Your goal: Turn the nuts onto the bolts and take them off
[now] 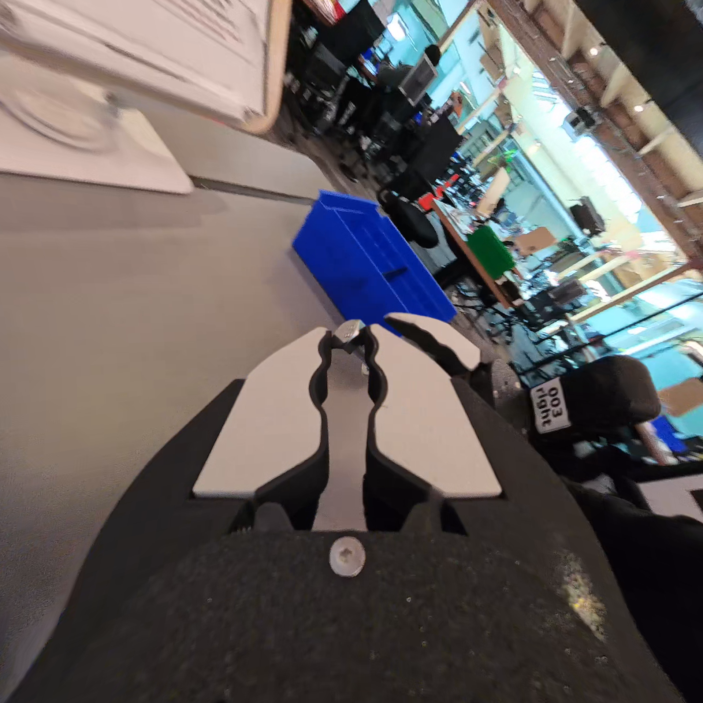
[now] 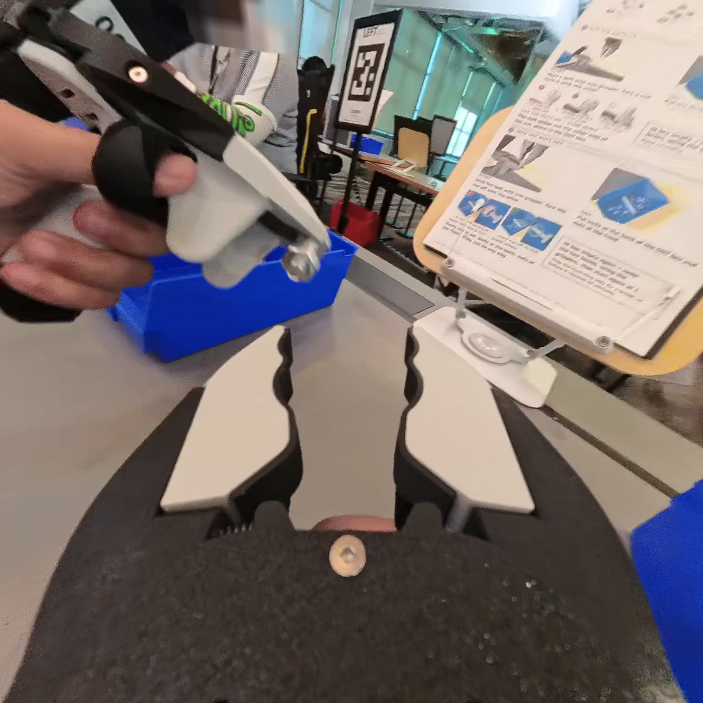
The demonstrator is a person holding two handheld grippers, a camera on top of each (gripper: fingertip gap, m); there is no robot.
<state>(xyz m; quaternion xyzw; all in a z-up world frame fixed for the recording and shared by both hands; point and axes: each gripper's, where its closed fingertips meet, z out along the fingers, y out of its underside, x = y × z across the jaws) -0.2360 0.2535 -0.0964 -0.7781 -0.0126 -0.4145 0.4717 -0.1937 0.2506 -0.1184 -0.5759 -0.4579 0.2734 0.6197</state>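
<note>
My left gripper (image 1: 347, 336) is shut on a silver bolt (image 1: 348, 330), pinching it at the fingertips above the grey table (image 1: 114, 323). In the right wrist view the left gripper (image 2: 310, 247) shows at the upper left, held by a hand, with the bolt (image 2: 300, 262) sticking out of its tips over the blue bin; a nut seems to sit on the bolt. My right gripper (image 2: 346, 338) is open and empty, low over the table, below and to the right of the bolt. One of its fingers (image 1: 452, 342) shows just right of my left gripper.
A blue bin (image 2: 228, 300) stands on the table behind the grippers, also in the left wrist view (image 1: 365, 266). An instruction sheet on a white stand (image 2: 570, 171) is at the right. Part of another blue bin (image 2: 669, 570) shows at the lower right edge. Across from one pair of fingers to the other is roughly 6 cm.
</note>
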